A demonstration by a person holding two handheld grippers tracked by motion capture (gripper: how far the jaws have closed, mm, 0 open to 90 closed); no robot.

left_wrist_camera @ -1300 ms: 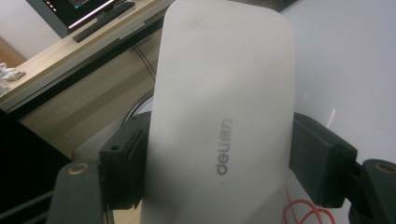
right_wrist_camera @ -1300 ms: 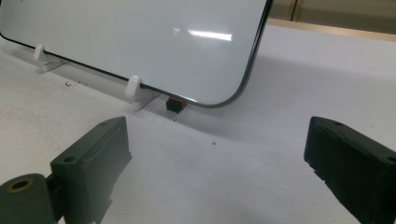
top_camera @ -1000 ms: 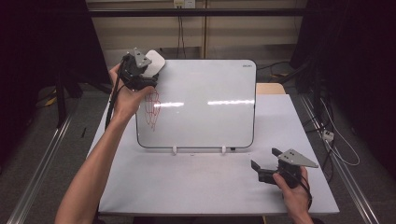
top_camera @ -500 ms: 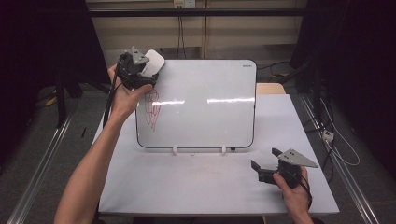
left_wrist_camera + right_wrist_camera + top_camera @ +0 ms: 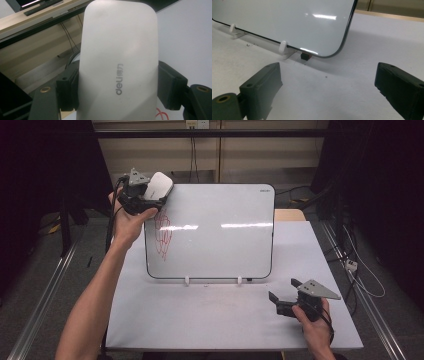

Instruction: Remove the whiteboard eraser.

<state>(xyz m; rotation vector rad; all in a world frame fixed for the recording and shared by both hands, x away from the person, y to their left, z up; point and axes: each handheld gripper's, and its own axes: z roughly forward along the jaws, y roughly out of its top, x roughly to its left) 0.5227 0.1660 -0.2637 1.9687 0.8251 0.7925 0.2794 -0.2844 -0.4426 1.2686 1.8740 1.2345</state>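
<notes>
My left claw (image 5: 146,195) pinches the eraser (image 5: 158,186) at the board's (image 5: 220,235) upper left corner, just above the red scribble (image 5: 162,234). I should press it flat and sweep down over every line. My right claw (image 5: 284,302) rests spread on the bench (image 5: 200,320), lower right.

The left arm (image 5: 95,295) reaches forward from the bottom of the high view, stretched long and slanting up toward the far left. Its hand (image 5: 126,222) grips the left gripper (image 5: 150,195) from below, wrist bent back, the gripper raised and aimed to the right. Its jaws are clamped on the two sides of an eraser (image 5: 120,62). The right hand (image 5: 314,322) sits low at the near right, forearm barely in view. It holds the right gripper (image 5: 282,302) level, pointing left and forward, jaws spread wide apart with nothing between them.
</notes>
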